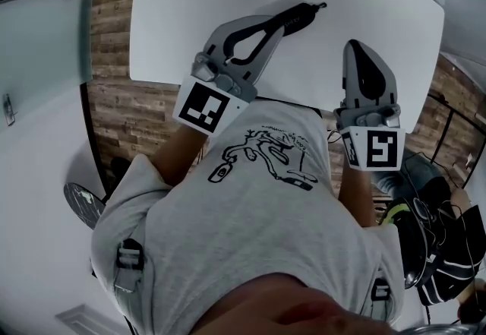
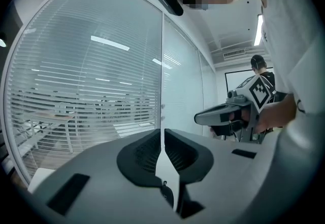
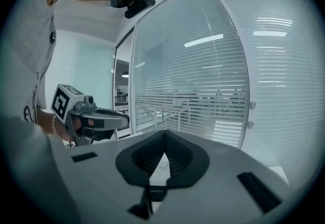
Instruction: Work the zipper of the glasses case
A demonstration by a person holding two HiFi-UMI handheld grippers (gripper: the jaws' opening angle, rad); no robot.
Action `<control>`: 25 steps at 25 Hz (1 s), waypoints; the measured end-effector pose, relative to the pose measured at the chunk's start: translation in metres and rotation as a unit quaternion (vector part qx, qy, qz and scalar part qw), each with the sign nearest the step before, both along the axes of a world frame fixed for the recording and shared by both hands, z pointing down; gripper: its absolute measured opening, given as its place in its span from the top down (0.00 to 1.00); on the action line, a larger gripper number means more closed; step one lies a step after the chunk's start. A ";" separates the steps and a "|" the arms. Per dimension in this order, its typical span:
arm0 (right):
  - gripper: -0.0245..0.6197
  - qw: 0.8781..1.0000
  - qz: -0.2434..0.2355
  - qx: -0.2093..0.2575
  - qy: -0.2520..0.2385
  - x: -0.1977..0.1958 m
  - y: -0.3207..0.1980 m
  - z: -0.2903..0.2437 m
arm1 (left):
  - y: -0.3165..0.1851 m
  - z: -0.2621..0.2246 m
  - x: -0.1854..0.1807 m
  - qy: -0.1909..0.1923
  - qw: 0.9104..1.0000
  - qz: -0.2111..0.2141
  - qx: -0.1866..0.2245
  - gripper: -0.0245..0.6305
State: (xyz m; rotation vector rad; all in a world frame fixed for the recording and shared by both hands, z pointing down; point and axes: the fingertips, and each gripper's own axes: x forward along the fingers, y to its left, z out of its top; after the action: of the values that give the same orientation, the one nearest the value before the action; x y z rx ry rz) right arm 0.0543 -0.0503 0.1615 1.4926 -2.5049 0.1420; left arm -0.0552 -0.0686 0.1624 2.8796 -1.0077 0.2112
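The left claw [image 2: 162,139] is closed to a thin slit, and a small dark bit low in the slit is too small to identify. The right claw [image 3: 164,136] has its tips touching and grips nothing. A tab [image 3: 156,192] at its base reads "SHERY". The black glasses case [image 1: 298,16] lies on the white tabletop [image 1: 167,14], just beyond the left claw's tip and well apart from the right claw.

Bare table [image 1: 383,11] right of glasses case [image 1: 298,17]
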 end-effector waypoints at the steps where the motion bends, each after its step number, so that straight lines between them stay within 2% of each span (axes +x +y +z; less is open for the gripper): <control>1: 0.95 1.000 0.000 -0.001 0.006 0.003 -0.002 0.003 | -0.001 0.005 0.002 -0.004 1.000 0.001 -0.004 0.91; 11: 0.93 0.997 -0.009 -0.023 0.072 0.023 -0.017 0.045 | -0.011 0.055 0.015 -0.051 0.998 0.017 -0.025 0.91; 17: 0.90 0.994 -0.022 -0.054 0.095 0.036 -0.040 0.106 | -0.027 0.123 0.037 -0.094 0.994 0.036 -0.038 0.91; 25: 0.88 0.983 -0.060 -0.089 0.147 0.044 -0.056 0.169 | -0.034 0.175 0.051 -0.133 0.988 0.044 -0.066 0.91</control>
State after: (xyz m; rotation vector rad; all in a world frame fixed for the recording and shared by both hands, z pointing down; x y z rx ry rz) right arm 0.0982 -0.1060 0.3302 1.1934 -2.2710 0.1133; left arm -0.0046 -0.1023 0.3379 2.8272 -0.8649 0.6591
